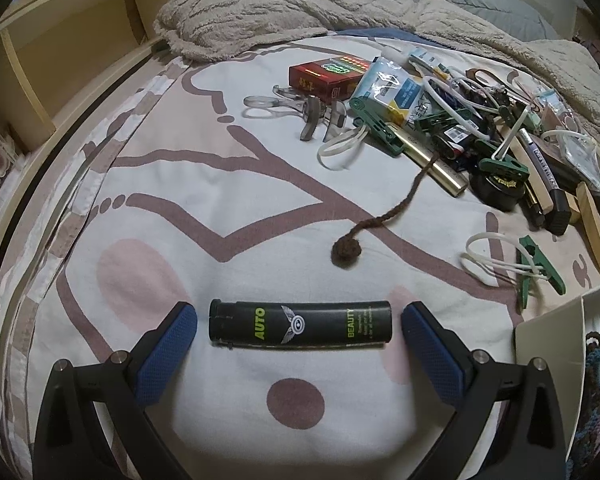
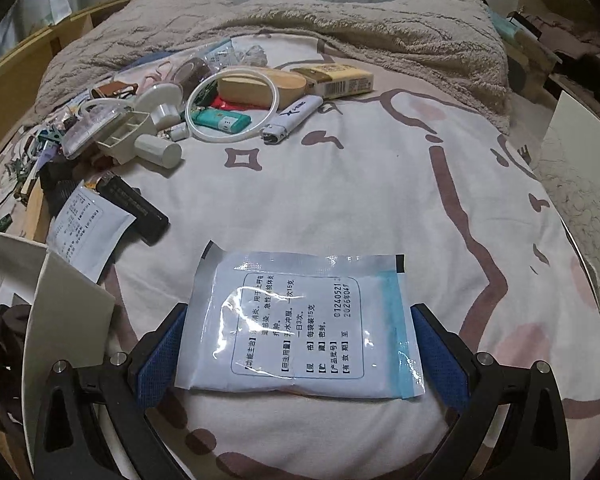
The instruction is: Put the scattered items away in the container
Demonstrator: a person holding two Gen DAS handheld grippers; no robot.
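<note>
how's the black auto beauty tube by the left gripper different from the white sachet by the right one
The black tube is a dark, rigid-looking cylinder; the white sachet is a flat, pale, glossy packet. The tube carries green lettering and a winged emblem; the sachet has a boxed block of printed text and a blue edge strip. Both lie flat on the bedsheet, each between open fingers: left gripper, right gripper.

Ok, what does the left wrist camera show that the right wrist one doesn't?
Left wrist only: a black lighter lying crosswise between the open left gripper, a brown cord, and a red box.

Right wrist only: a medicine sachet between the open right gripper, plus a white lighter.

Both show the patterned bedsheet and the beige blanket.
</note>
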